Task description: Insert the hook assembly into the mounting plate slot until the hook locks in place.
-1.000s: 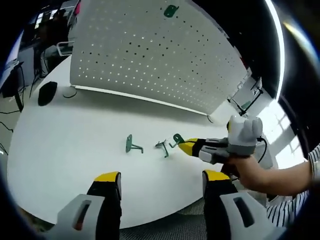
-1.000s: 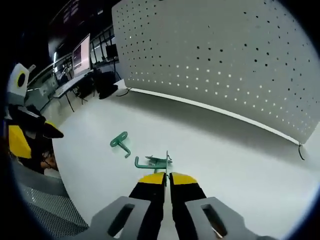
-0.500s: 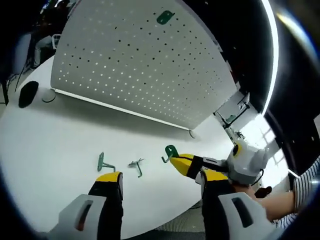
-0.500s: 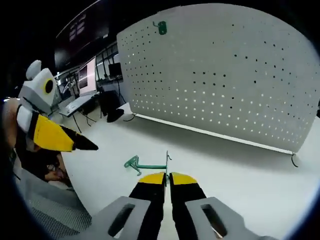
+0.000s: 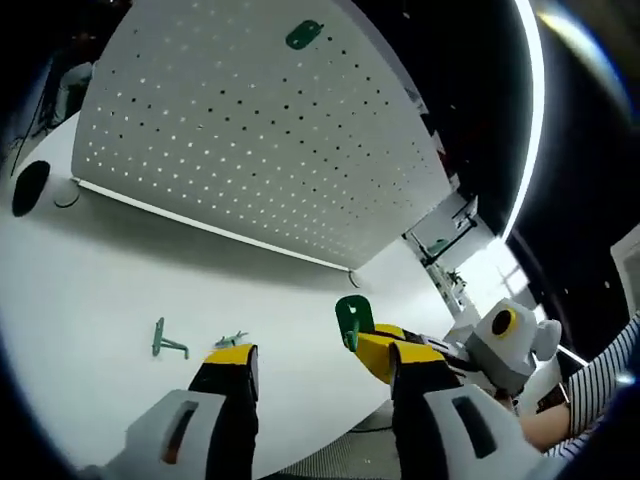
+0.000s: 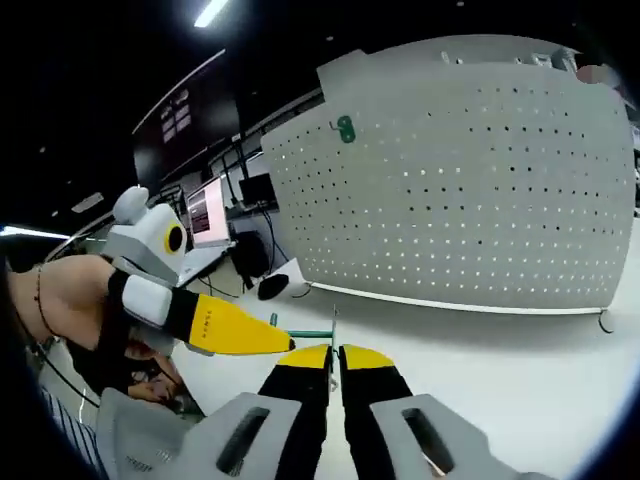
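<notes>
Two sets of yellow-tipped tongs meet over the white table. In the right gripper view the right tongs are pressed together on a green hook, whose thin rod runs off toward 9 o'clock from the tips, roughly level, with a short upright pin just above the yellow pads. In the left gripper view the same hook's flat green plate stands at the tip of those tongs, coming in from 4 o'clock, the plate facing the camera and its long axis upright. The left tongs are spread, with nothing between their tips; in the right gripper view they reach in from 9 o'clock, one yellow finger pointing at the held hook.

Farther out on the table lie two more green hooks: a small one at about 8 o'clock and a thinner one just right of it, apart from each other.

Beyond stands the white perforated mounting plate, upright at the table's far edge, with another green hook hung near its top. No writing on anything is legible.
</notes>
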Tool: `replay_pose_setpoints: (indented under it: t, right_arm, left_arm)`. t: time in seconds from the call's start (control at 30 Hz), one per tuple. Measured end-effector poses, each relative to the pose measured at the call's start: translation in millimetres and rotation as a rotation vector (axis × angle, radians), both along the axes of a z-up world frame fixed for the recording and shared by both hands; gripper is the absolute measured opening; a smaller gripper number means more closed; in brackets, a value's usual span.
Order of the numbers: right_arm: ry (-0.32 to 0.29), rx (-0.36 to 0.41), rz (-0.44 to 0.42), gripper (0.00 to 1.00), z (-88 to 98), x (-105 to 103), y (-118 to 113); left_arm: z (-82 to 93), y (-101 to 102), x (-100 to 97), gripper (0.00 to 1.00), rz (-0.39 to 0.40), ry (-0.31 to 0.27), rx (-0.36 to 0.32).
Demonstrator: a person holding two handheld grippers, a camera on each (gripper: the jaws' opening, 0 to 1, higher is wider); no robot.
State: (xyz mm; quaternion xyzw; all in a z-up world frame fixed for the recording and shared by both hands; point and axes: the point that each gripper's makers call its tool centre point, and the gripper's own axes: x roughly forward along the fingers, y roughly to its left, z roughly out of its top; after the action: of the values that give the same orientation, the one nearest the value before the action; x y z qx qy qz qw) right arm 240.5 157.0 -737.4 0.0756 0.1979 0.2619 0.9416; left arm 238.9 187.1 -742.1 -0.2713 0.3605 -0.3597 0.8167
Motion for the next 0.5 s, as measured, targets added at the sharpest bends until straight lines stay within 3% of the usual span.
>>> replay_pose_setpoints:
  t: [0.13, 0.4, 0.5]
  right_arm:
    - [0.001, 0.046, -0.008, 0.01, 4.3, 1.0, -1.1]
    - [-0.022, 0.062, -0.009, 0.01, 14.3, -0.4, 0.1]
    - [-0.025, 0.066, -0.008, 0.01, 15.3, -1.0, 1.5]
  left_arm:
    - [9.1, -6.7, -0.1, 0.44, -0.013, -0.014, -0.027]
    - [20.0, -14.9, -0.3, 0.37, -0.023, -0.023, -0.084]
    - [21.9, -15.6, 0.3, 0.30, -0.020, -0.024, -0.093]
